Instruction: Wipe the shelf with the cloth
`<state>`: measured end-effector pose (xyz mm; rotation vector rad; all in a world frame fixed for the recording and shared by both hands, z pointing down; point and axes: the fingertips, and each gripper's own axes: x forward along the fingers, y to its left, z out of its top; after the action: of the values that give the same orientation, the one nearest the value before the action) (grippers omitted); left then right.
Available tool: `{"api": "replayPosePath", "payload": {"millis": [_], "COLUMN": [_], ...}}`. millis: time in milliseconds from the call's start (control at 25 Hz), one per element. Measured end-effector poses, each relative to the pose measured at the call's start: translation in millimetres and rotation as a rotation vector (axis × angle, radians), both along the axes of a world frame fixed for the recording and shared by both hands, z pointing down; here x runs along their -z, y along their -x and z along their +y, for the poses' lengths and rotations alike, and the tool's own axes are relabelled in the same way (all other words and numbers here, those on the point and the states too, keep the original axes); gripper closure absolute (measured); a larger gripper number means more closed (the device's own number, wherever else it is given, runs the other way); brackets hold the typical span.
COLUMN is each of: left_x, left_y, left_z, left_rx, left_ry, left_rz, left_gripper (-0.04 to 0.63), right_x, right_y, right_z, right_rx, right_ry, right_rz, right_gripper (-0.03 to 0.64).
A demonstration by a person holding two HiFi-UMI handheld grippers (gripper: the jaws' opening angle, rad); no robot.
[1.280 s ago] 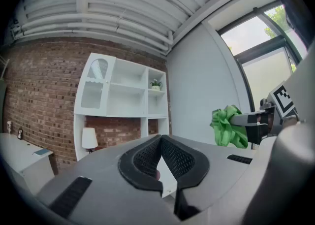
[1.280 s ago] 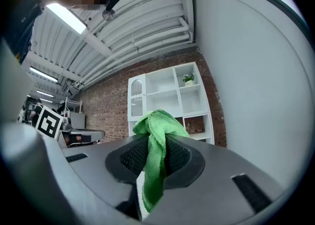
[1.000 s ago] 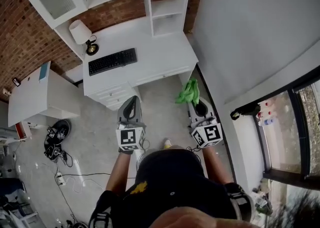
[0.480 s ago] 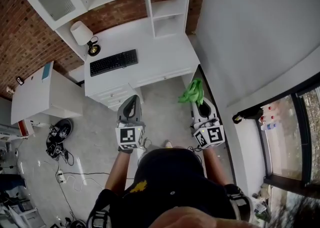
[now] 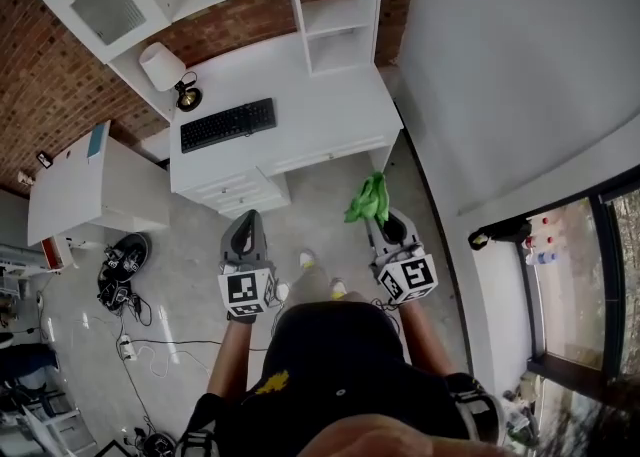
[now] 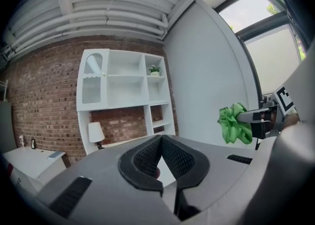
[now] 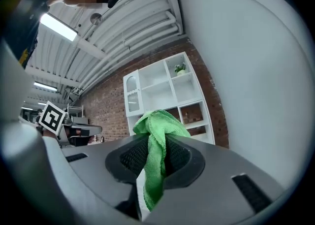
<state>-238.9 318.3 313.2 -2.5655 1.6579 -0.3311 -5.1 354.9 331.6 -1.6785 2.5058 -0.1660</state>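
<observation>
The white shelf (image 5: 340, 15) stands at 12 o'clock, above the white surface (image 5: 320, 105). My left gripper (image 6: 160, 139) has its fingers closed on nothing. My right gripper (image 7: 156, 144) pinches the green cloth (image 7: 158, 120), which pokes toward 12 o'clock, well apart from the shelf.

On the white counter (image 5: 320, 115), the black keyboard (image 5: 227, 124) lies right of the white lamp (image 5: 165, 68), with the white shelf unit (image 5: 340, 15) behind them. The green cloth (image 5: 369, 199) in my right gripper (image 5: 380, 223) is before the counter.
</observation>
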Motion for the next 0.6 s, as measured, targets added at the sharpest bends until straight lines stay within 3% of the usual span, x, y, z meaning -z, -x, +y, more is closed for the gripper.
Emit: {"api": "replayPosePath", "payload": {"millis": [160, 600], "left_x": [-4, -10], "left_y": [-8, -111], "left_z": [-9, -100], "left_rx": [-0.014, -0.169], "left_ry": [0.014, 0.033], "left_rz": [0.012, 0.058], "left_gripper": [0.577, 0.577], "right_x": [-13, -20], "right_y": [1, -60], "right_z": [-7, -48], "right_rx": [0.026, -0.064], "right_ry": [0.024, 0.062], "right_rz": [-0.011, 0.056], "right_gripper": [0.552, 0.552]}}
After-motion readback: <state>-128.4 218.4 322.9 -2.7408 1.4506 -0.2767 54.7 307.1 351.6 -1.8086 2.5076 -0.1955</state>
